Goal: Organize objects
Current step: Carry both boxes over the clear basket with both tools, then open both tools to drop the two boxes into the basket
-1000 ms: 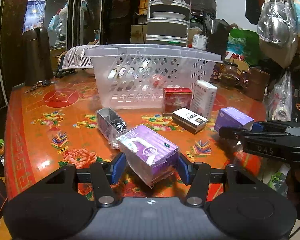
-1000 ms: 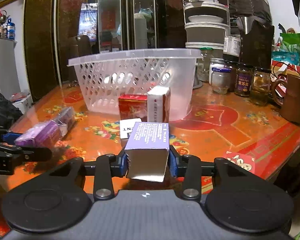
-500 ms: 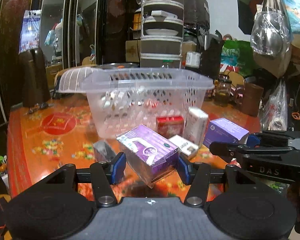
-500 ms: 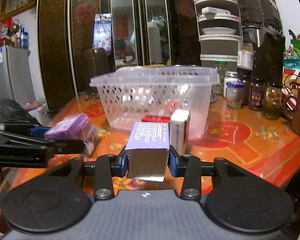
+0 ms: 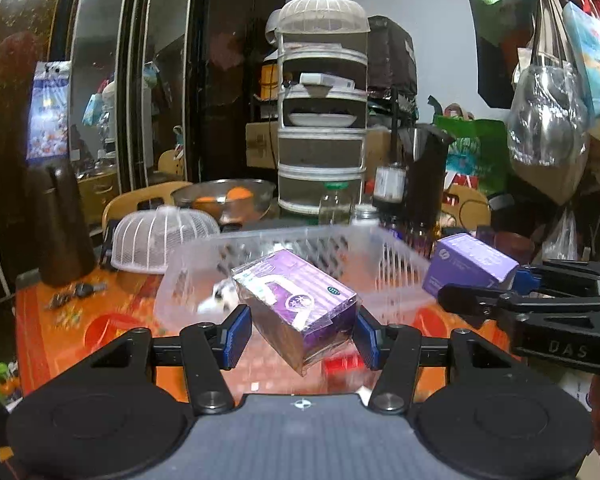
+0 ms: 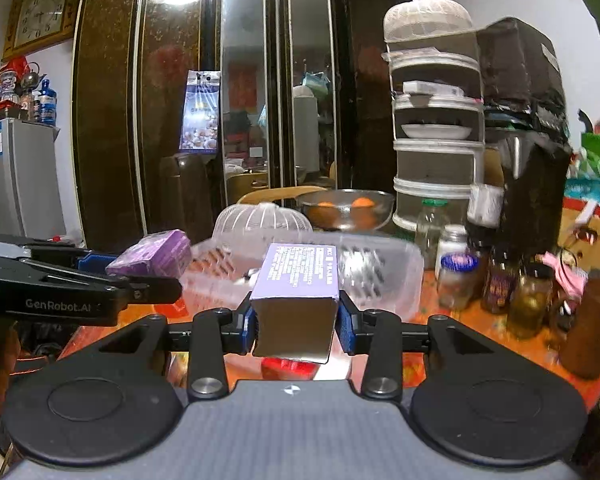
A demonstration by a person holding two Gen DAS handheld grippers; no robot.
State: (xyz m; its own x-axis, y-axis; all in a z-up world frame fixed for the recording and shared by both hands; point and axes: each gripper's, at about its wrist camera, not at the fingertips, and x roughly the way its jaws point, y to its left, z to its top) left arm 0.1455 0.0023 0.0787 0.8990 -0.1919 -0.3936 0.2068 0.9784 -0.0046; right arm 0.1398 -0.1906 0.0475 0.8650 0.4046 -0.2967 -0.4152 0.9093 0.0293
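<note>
My left gripper (image 5: 300, 334) is shut on a purple box wrapped in clear film (image 5: 296, 304), tilted and held up in front of the clear plastic basket (image 5: 396, 272). My right gripper (image 6: 296, 326) is shut on a lavender carton (image 6: 300, 280), level with the basket (image 6: 384, 276) rim. In the left wrist view the right gripper (image 5: 472, 298) shows at the right with its lavender carton (image 5: 472, 268). The right wrist view has the left gripper (image 6: 148, 276) at the left holding the purple box (image 6: 156, 254). A red box (image 6: 288, 369) lies on the table below.
The orange patterned table (image 5: 60, 332) carries a white mesh dome cover (image 5: 160, 236), a dark flask (image 5: 60, 224), a metal bowl with oranges (image 6: 346, 208), a tiered food cover (image 5: 322, 120) and several jars (image 6: 496, 280). Bags (image 5: 548, 120) hang at the right.
Both grippers rose with their boxes, from near the tabletop to about the height of the basket rim. The boxes left on the table dropped out of sight below.
</note>
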